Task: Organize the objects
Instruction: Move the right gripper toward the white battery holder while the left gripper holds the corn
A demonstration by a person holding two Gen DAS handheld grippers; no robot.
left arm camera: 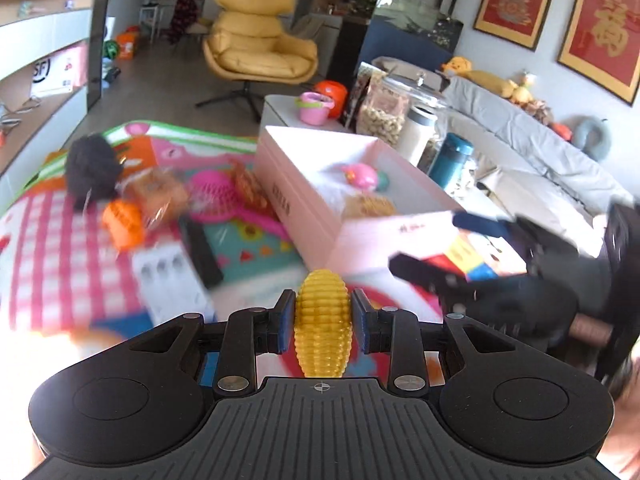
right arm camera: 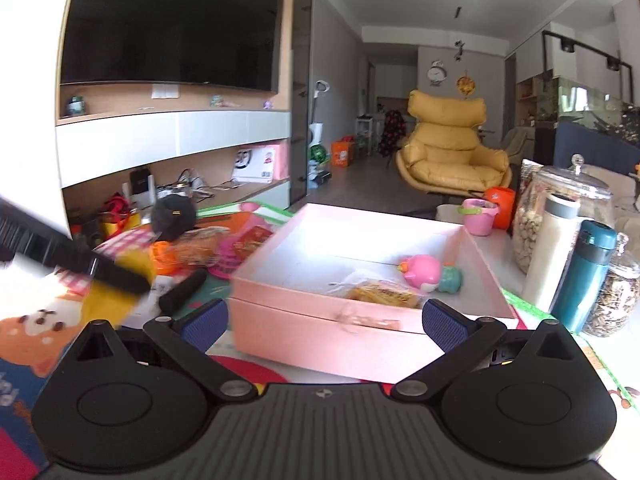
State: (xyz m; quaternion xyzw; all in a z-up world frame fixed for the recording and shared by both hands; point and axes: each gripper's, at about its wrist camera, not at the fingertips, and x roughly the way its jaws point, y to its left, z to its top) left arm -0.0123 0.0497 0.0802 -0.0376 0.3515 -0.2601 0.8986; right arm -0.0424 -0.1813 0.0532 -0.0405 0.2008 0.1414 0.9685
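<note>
Left wrist view: the left claw (left arm camera: pixel 323 322) is clamped on a toy corn (left arm camera: pixel 323 320), its blue pads pressing the cob's middle from both sides, the tip pointing away toward a pink box (left arm camera: pixel 296 200). The cob looks like hollow ribbed plastic, so I judge it light and stiff; the ridges should give the pads purchase, and a hold across the widest part, as now, seems the safest place, since the tapered ends could squirt out. It hangs above the mat (left arm camera: pixel 52 240), near the box's front corner but not yet over it.

The right claw (right arm camera: pixel 324 322) stands wide apart and holds nothing, hovering just before the box's near wall. Inside the box lie a pink toy (right arm camera: pixel 420 272), a small green one (right arm camera: pixel 450 280) touching it, and a wrapped snack (right arm camera: pixel 380 294).

Beside the box on the bright play mat sits a blurred heap: a black ball (left arm camera: pixel 90 168), an orange toy (left arm camera: pixel 122 224), a pink fan-like thing (left arm camera: pixel 216 196) and a black bar (left arm camera: pixel 202 252). Whether the mat covers a worktop or the floor I cannot tell. Beyond are jars (right arm camera: pixel 556 216), a white flask (right arm camera: pixel 550 248) and a teal one (right arm camera: pixel 586 276), then a yellow armchair (right arm camera: pixel 452 152), a television (right arm camera: pixel 172 24) over shelves, and in the left view a grey sofa (left arm camera: pixel 520 128).
</note>
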